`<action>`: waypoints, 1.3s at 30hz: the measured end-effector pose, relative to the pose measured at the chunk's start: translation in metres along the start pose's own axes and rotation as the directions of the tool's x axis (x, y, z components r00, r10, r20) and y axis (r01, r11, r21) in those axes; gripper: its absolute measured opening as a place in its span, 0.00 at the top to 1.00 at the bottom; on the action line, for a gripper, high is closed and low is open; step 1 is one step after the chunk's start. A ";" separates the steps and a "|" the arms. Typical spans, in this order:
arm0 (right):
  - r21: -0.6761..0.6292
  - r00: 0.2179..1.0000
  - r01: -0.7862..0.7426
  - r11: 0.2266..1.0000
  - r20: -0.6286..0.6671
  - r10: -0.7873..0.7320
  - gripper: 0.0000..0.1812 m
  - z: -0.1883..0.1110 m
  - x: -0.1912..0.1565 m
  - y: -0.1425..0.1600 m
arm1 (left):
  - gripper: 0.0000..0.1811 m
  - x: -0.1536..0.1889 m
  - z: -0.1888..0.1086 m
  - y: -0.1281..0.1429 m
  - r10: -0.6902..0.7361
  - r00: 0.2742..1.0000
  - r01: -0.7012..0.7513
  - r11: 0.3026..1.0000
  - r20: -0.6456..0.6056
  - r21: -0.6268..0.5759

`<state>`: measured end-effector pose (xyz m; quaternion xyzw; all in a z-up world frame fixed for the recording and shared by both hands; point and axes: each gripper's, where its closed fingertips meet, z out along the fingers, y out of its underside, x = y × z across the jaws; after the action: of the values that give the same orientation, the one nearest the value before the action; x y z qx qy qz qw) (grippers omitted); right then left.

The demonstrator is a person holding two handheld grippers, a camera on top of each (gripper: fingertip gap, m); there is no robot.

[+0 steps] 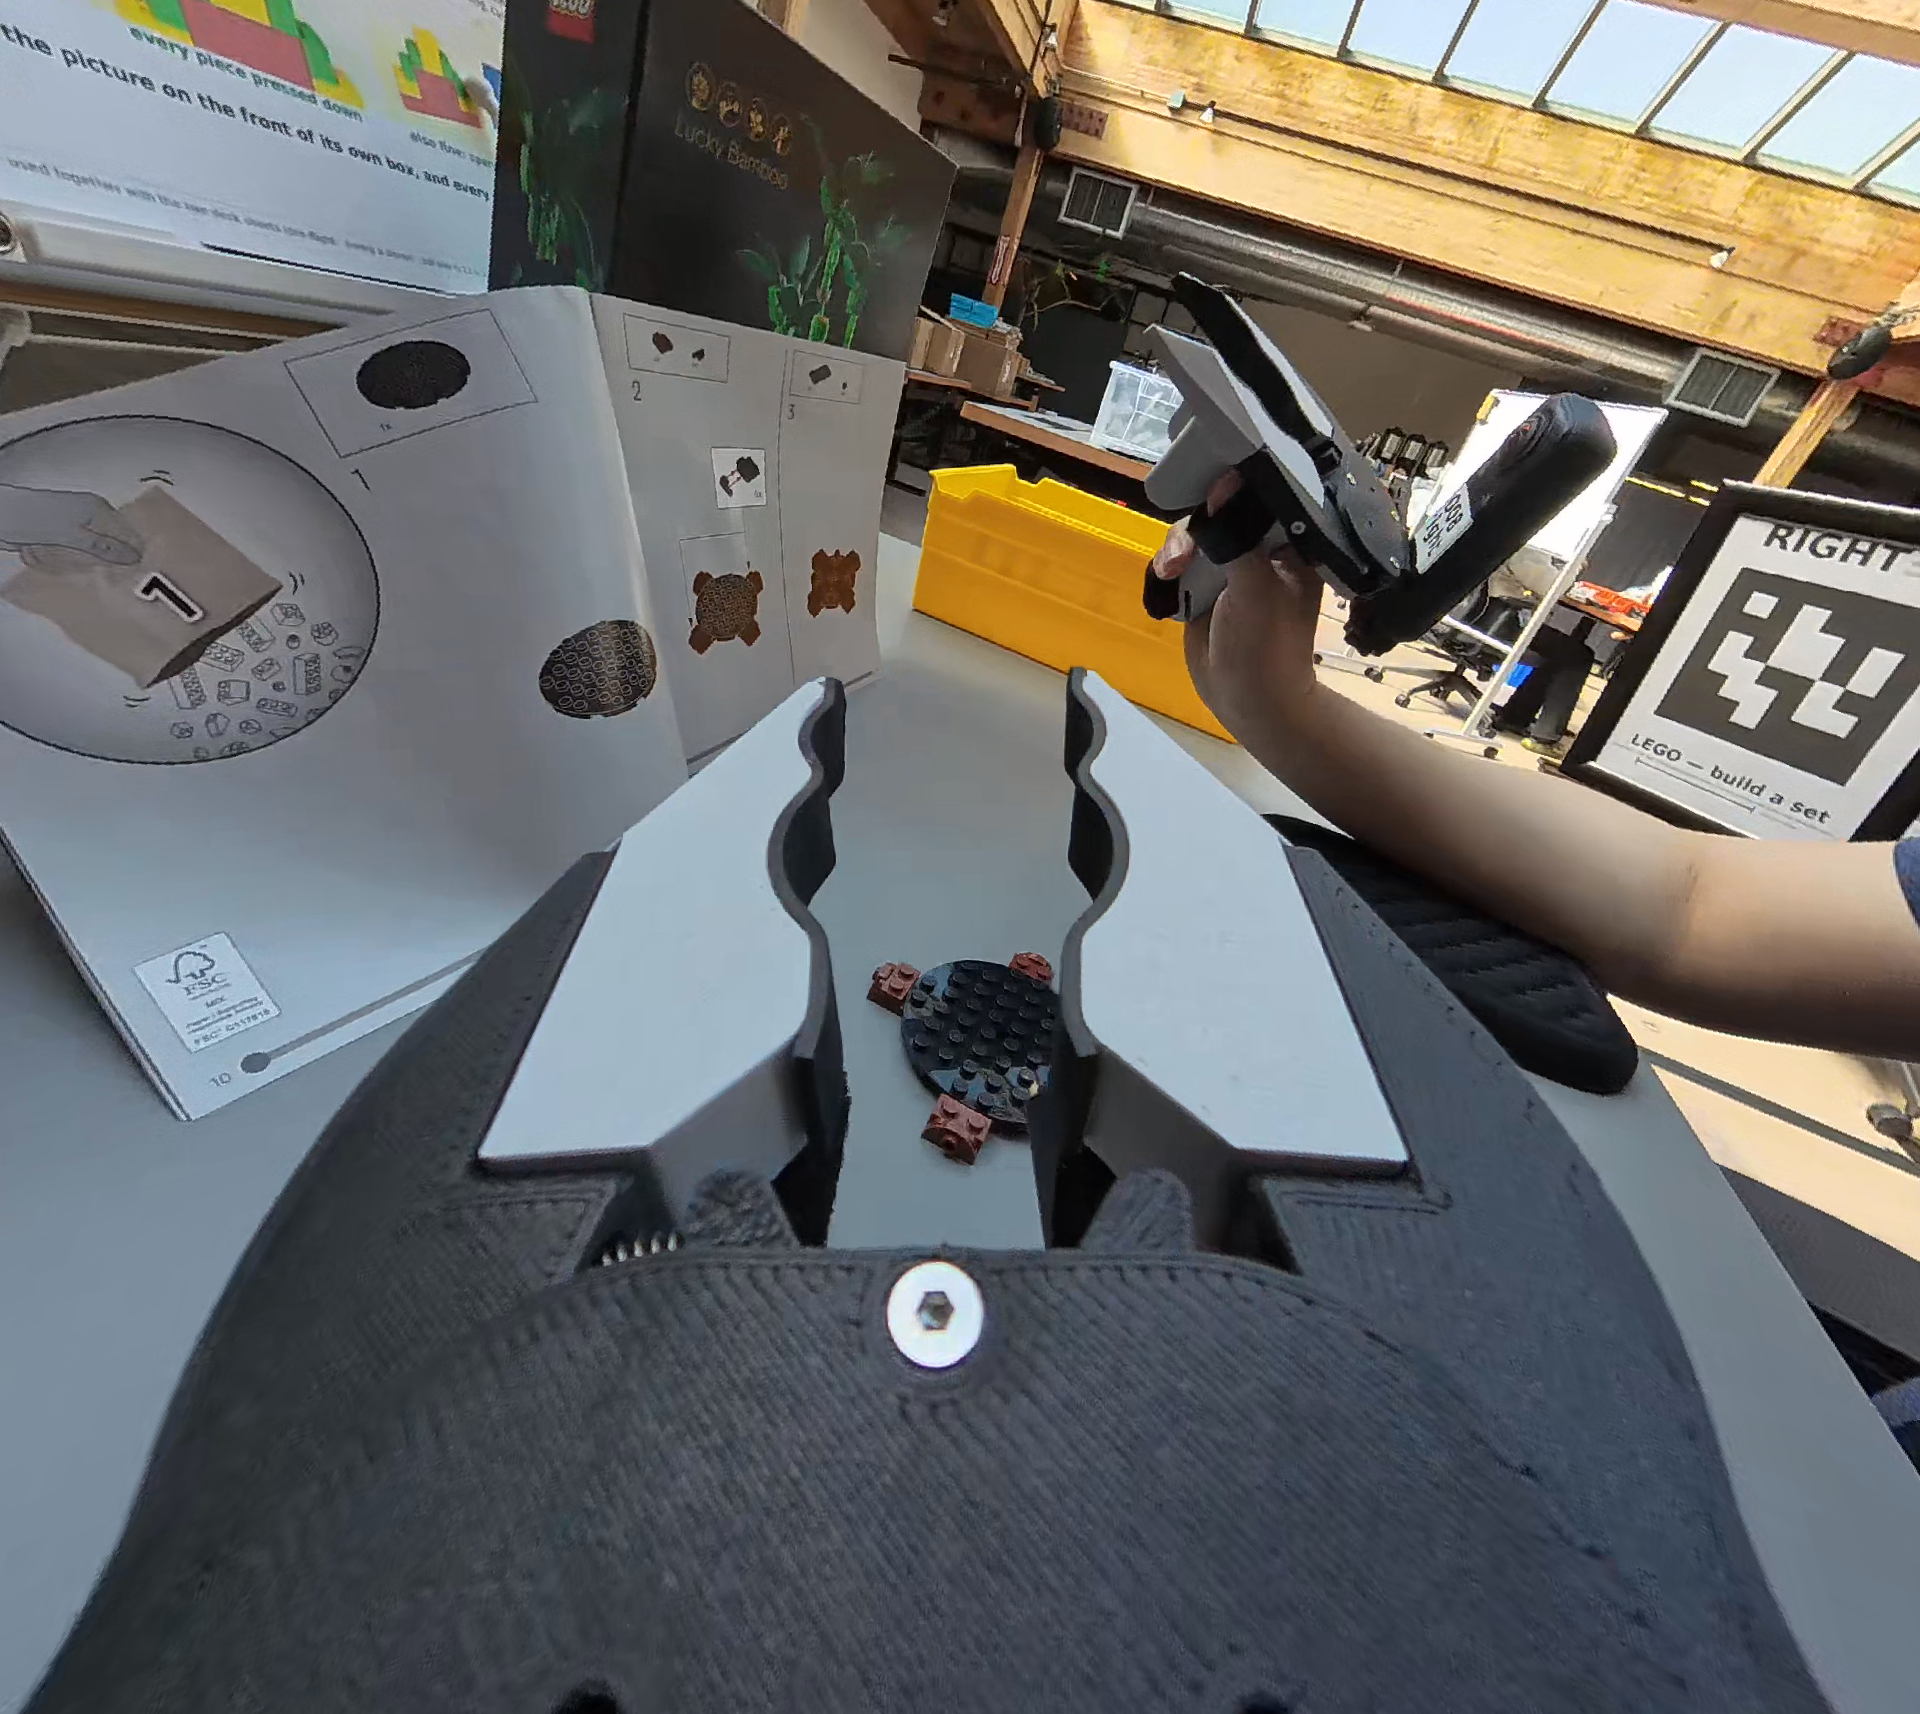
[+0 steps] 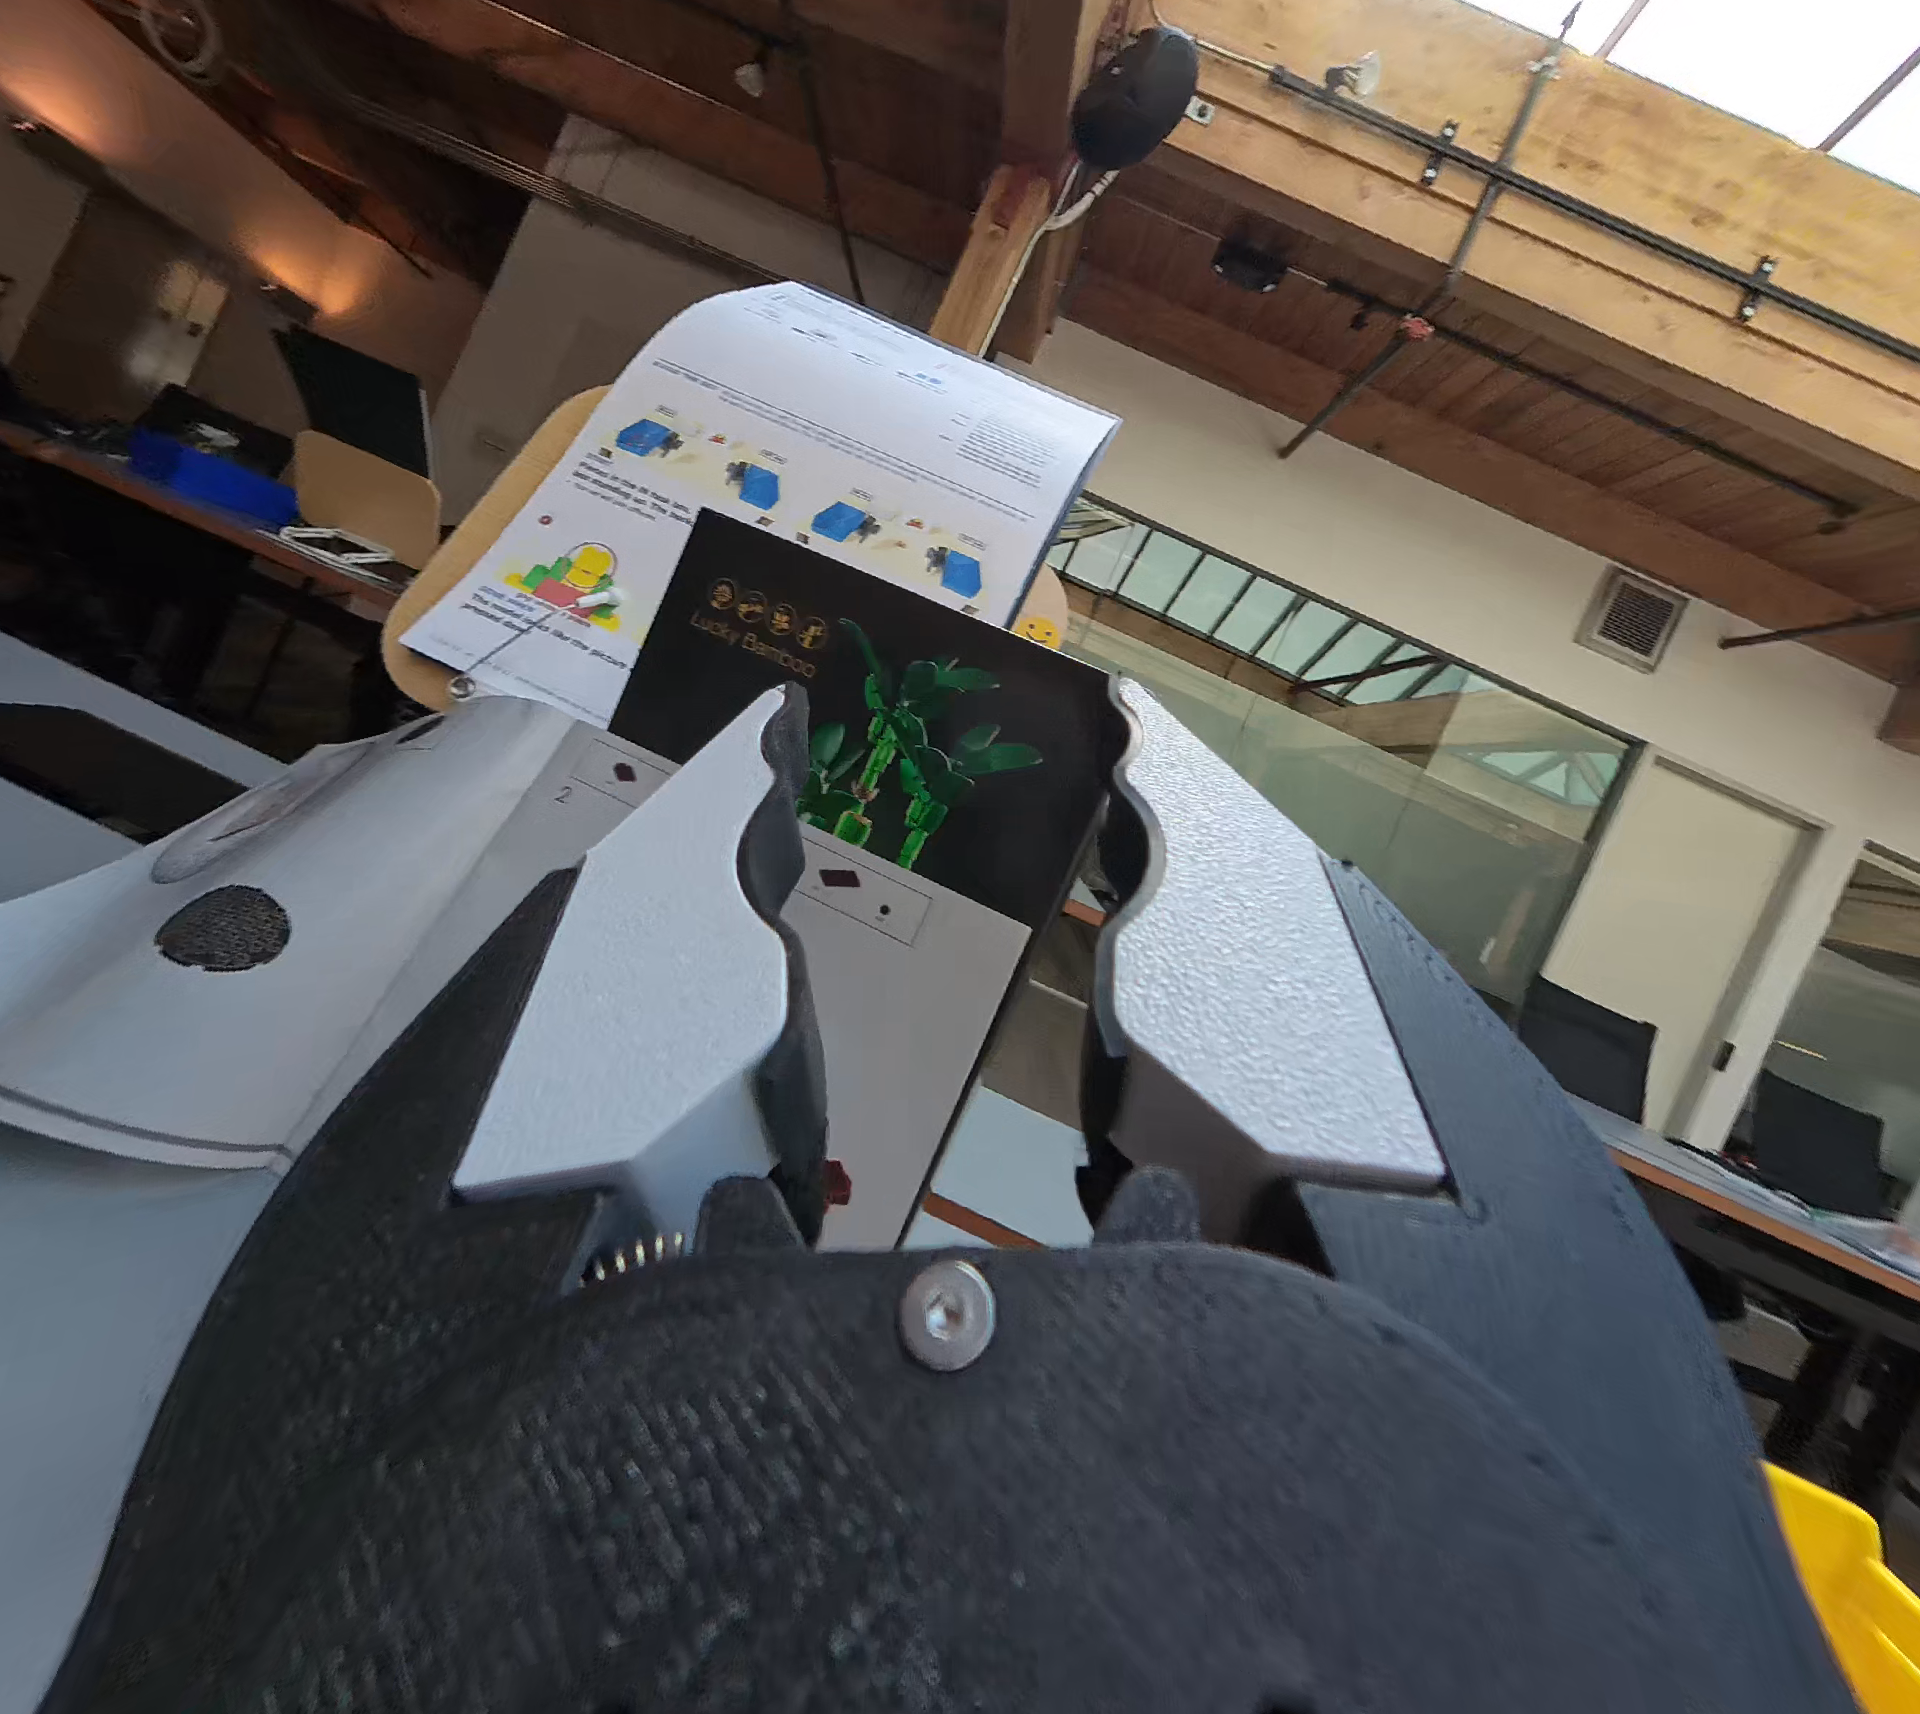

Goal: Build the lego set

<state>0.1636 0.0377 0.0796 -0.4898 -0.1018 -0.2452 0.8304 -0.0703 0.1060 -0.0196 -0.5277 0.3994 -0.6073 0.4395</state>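
Between the spread fingers of the left gripper point(image 1: 951, 698), on the grey tabletop point(image 1: 940, 791): round black studded lego plate point(image 1: 982, 1036) with reddish-brown corner bricks; behind, printed booklet point(image 1: 312, 625), black lettered box point(image 1: 717, 158); right gripper point(image 2: 951, 708) raised, wide, empty

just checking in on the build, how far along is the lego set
Early. Done: a round black plate with reddish-brown corner pieces lies on the table, like the booklet steps open behind it. In hand: nothing; the left gripper is open above it, the right gripper open, raised. Left: no green bamboo built yet.
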 end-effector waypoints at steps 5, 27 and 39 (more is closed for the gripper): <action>-0.053 0.980 0.144 0.988 -0.130 -0.150 0.70 -0.003 0.016 0.010 | 0.77 0.003 -0.008 -0.030 0.040 0.999 -0.042 0.995 0.016 0.094; -0.240 0.943 -0.300 0.923 0.075 0.325 0.72 0.087 0.021 -0.052 | 0.85 -0.002 0.000 -0.063 0.096 0.983 -0.090 0.995 -0.153 0.045; -0.103 0.848 -0.508 0.855 0.113 0.518 0.87 0.059 0.083 -0.068 | 0.82 0.017 0.004 -0.095 0.083 0.986 -0.082 0.997 -0.145 0.014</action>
<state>0.2049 0.0356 0.1951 -0.5433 -0.0154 0.0160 0.8393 -0.0779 0.1176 0.0760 -0.4633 0.4495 -0.6270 0.4360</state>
